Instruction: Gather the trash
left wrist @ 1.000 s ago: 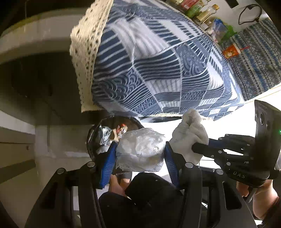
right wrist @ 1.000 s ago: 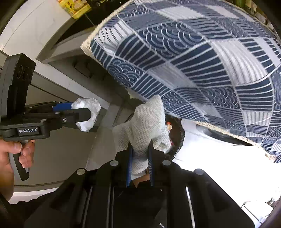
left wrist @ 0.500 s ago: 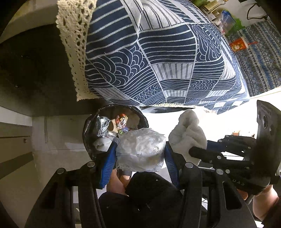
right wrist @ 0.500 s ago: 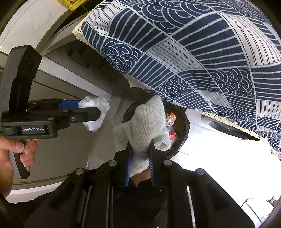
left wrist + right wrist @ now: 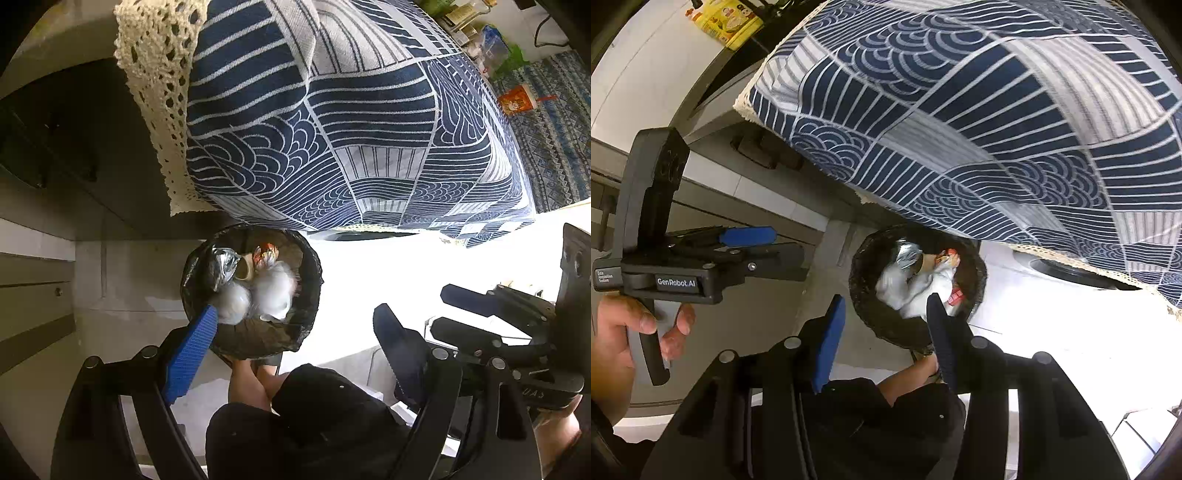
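Observation:
A round bin with a black liner (image 5: 309, 295) stands on the floor below both grippers; it also shows in the right wrist view (image 5: 862, 291). Inside lie a crumpled white plastic bag (image 5: 232, 302), a white cloth wad (image 5: 275, 291), silver foil (image 5: 225, 258) and a red wrapper (image 5: 266, 254). The white wads also show in the right wrist view (image 5: 916, 291). My left gripper (image 5: 295, 328) is open and empty above the bin. My right gripper (image 5: 886, 310) is open and empty above the bin too.
A table with a blue-and-white patterned cloth (image 5: 351, 122) and lace edge overhangs the bin. Grey cabinet fronts (image 5: 746, 192) stand to the left. The person's legs and feet (image 5: 251, 376) are just below the bin. The floor to the right is bright white.
Both grippers opened. The white plastic bag fell from the left gripper and the white cloth from the right one; both now lie in the bin.

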`<state>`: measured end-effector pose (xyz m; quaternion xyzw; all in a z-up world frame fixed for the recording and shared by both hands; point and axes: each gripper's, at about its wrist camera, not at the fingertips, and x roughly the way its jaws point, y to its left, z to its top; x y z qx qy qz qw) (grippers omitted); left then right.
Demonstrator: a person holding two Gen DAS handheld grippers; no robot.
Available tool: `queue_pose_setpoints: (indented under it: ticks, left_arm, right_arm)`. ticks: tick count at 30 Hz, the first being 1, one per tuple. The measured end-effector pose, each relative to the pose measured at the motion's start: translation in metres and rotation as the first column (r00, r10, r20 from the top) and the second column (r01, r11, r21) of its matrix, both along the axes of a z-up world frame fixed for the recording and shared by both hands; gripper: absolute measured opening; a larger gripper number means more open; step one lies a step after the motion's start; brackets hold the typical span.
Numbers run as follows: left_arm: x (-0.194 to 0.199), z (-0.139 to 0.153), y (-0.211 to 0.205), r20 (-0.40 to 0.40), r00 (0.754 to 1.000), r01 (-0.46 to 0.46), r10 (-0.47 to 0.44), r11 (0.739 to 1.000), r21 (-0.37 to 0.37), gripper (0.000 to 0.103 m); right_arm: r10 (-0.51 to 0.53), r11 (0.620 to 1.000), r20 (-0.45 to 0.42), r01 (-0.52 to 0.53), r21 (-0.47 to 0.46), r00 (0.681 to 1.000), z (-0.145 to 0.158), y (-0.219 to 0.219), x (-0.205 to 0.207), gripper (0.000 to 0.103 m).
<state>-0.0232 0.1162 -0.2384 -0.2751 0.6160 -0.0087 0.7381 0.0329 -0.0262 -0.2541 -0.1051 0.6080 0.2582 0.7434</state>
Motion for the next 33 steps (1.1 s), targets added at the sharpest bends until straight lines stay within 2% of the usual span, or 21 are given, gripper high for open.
queue_pose_setpoints:
  ticks: [2, 11, 14, 19, 26, 33]
  left_arm:
    - [0.001, 0.004, -0.001, 0.004, 1.0, -0.001, 0.001, 1.0, 0.007, 0.084]
    - [0.001, 0.037, -0.013, 0.041, 0.999, -0.008, 0.006, 0.998, 0.057, 0.084]
    - [0.0, 0.054, -0.018, 0.062, 0.998, -0.016, 0.011, 0.997, 0.076, 0.084]
    - [-0.002, 0.09, -0.029, 0.115, 0.993, -0.03, 0.017, 0.993, 0.111, 0.084]
    - [0.0, 0.13, -0.041, 0.183, 0.983, -0.044, 0.012, 0.984, 0.171, 0.084]
    - [-0.003, 0.174, -0.058, 0.265, 0.964, -0.051, -0.017, 0.967, 0.248, 0.084]
  right_arm:
    - [-0.021, 1.0, 0.015, 0.021, -0.01, 1.0, 0.006, -0.007, 0.0, 0.053]
    - [-0.061, 0.997, 0.082, 0.056, 0.054, 0.995, 0.043, -0.03, -0.005, 0.053]
    - [-0.075, 0.995, 0.104, 0.067, 0.078, 0.992, 0.058, -0.038, -0.007, 0.059]
    - [-0.099, 0.989, 0.154, 0.08, 0.122, 0.983, 0.09, -0.055, -0.008, 0.06]
    - [-0.146, 0.979, 0.252, 0.103, 0.174, 0.957, 0.142, -0.087, -0.01, 0.062]
    - [-0.19, 0.967, 0.326, 0.119, 0.226, 0.926, 0.181, -0.113, -0.016, 0.062]
